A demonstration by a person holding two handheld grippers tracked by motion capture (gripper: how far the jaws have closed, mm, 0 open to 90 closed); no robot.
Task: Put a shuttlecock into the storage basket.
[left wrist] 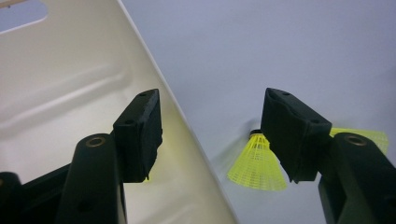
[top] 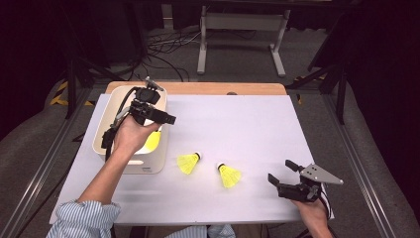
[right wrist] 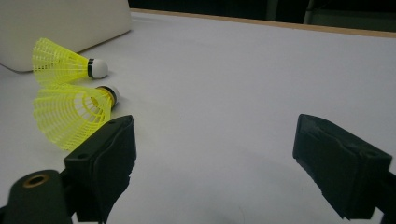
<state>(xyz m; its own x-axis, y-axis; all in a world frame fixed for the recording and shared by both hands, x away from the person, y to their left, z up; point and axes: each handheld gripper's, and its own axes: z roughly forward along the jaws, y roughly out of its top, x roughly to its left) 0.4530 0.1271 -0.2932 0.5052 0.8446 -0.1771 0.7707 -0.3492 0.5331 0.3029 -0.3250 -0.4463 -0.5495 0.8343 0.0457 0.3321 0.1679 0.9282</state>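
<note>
The left gripper (top: pixel 166 119) hangs over the right wall of the cream bin (top: pixel 106 115), jaws well apart and empty — a yellow shuttlecock (top: pixel 152 141) lies inside the bin beneath it. Two more shuttlecocks (top: pixel 189 162) (top: pixel 229 175) lie on the white mat (top: pixel 247 124) just right of the bin. Farther right, the right gripper (top: pixel 282 171) rests low — wide open, holding nothing.

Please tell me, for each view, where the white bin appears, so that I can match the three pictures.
High view: the white bin stands at the table's left, under the left gripper.
Left gripper view: its inner wall covers the left half.
Right gripper view: its corner is at top left.
Shared landmark: the yellow shuttlecock nearest the bin.
</note>
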